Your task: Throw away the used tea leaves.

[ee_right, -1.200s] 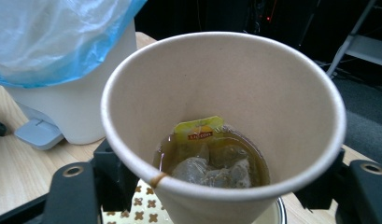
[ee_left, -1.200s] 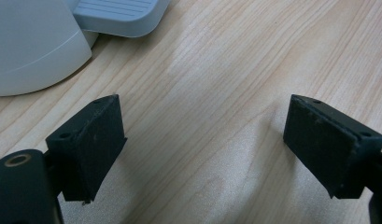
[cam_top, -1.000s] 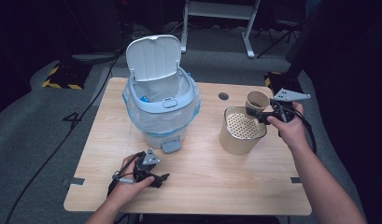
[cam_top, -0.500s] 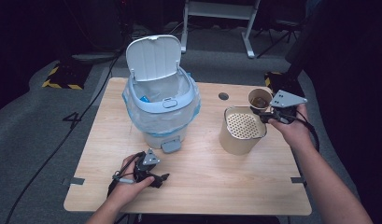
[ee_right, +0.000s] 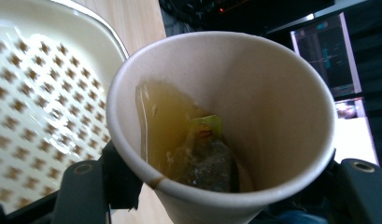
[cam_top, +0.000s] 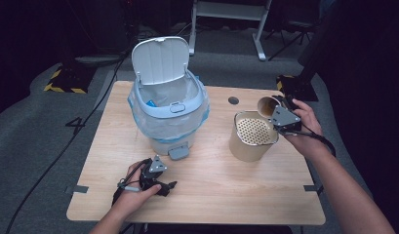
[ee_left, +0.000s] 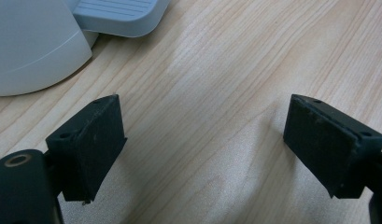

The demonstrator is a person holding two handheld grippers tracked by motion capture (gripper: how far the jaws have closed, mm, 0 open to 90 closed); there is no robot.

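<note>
1. Right gripper (cam_top: 280,113), mid-right of the high view, pinches a paper cup (cam_top: 267,105) between both jaws. Cup is tipped, its mouth leaning toward the strainer pot (cam_top: 253,136) just beside it, lower left of the cup.
2. Right gripper view: cup (ee_right: 221,126) sits centre frame w/ jaws hugging it left & right. Inside: yellowish liquid pooled at the low side plus a wet tea bag (ee_right: 202,161). Liquid sits at the rim's bottom edge.
3. Strainer pot's perforated insert (ee_right: 34,107) takes up the left of that view, below & behind the cup rim.
4. Left gripper (cam_top: 155,180), lower left of the high view, rests on the wooden table (cam_top: 216,195) in the person's hand. Left gripper view: jaws spread wide, nothing between them, bare wood underneath.
5. Pedal bin (cam_top: 168,117) stands upper-centre-left on the table, lid up, liner bag folded over the rim. Its foot pedal (cam_top: 178,152) points to the near edge; pedal (ee_left: 118,16) & bin base show at upper left of the left gripper view, near the left gripper, not touching.
</note>
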